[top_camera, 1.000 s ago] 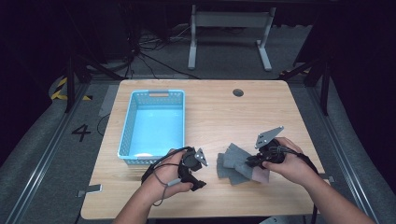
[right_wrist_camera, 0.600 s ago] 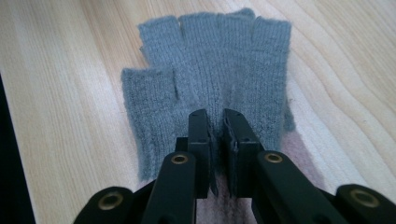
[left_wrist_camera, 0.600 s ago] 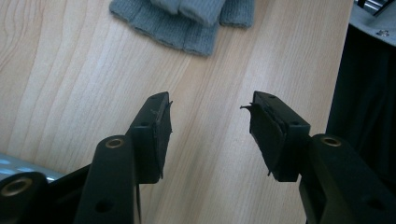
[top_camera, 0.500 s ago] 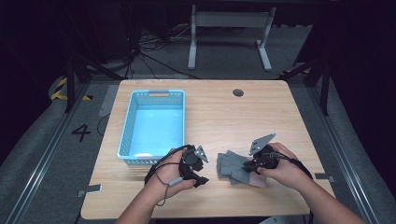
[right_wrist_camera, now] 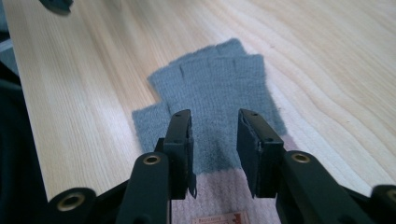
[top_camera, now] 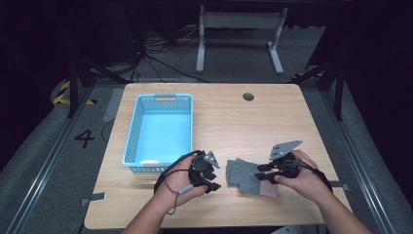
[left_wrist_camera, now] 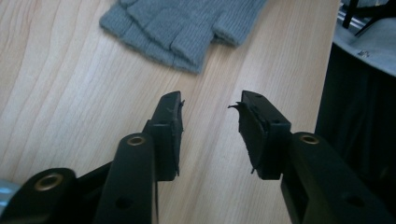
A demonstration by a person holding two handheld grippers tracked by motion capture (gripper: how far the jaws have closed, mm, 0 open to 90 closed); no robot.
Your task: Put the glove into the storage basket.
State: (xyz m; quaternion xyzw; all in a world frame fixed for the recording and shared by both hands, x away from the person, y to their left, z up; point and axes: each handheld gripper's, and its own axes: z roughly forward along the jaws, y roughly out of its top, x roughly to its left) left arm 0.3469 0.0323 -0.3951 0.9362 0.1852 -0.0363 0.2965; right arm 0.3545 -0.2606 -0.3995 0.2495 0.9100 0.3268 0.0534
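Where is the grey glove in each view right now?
High view: the grey glove lies flat near the table's front edge, between both hands.
Left gripper view: the glove is at top centre, beyond the open jaws.
Right gripper view: the glove is at centre, its cuff end under the open jaws.
Shared landmark: the light wooden table.

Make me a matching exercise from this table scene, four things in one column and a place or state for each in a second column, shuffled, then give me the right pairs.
Things:
1. glove
2. basket
3. left gripper
4. right gripper

Places or states:
A. light blue, at the table's left
B. jaws apart over bare wood, short of the grey knit
C. grey, flat on the wood between the two hands
D. jaws apart right above the grey knit near its pink cuff

Pairs: 1-C, 2-A, 3-B, 4-D
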